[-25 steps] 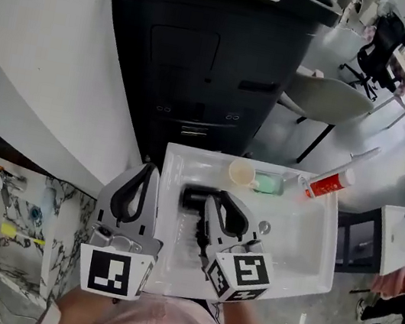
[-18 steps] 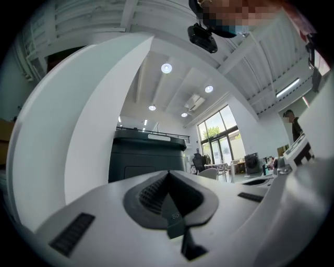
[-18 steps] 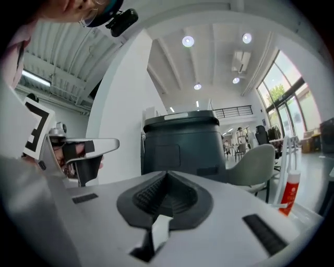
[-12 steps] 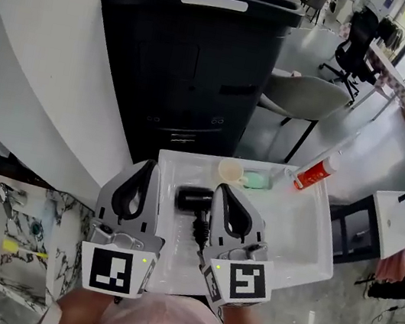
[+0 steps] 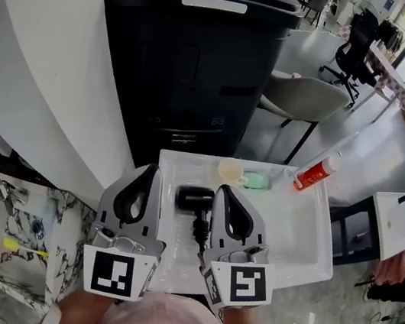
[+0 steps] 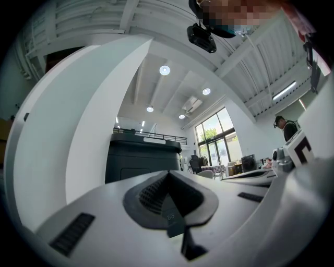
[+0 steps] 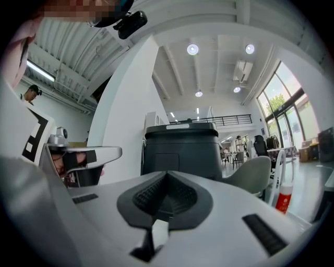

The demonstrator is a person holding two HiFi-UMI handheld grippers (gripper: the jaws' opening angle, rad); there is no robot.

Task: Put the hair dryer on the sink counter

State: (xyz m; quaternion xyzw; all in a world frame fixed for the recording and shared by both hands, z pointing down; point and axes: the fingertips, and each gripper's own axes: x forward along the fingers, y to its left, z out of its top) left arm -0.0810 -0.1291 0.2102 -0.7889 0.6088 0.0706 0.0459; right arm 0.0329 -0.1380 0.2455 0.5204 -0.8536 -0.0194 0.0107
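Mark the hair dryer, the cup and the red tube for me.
hair dryer [image 5: 193, 197], head view, on its black barrel.
cup [image 5: 230, 171], head view, on its pale inside.
red tube [image 5: 314, 172], head view, on its red body.

A white rectangular sink top [image 5: 305, 241] carries four things. A black hair dryer [image 5: 195, 197] lies near its left side. At the far edge stand a round cream cup [image 5: 230, 171] and, just beside it, a pale green block [image 5: 256, 181]. A red tube with a white cap [image 5: 315, 172] leans at the far right corner.
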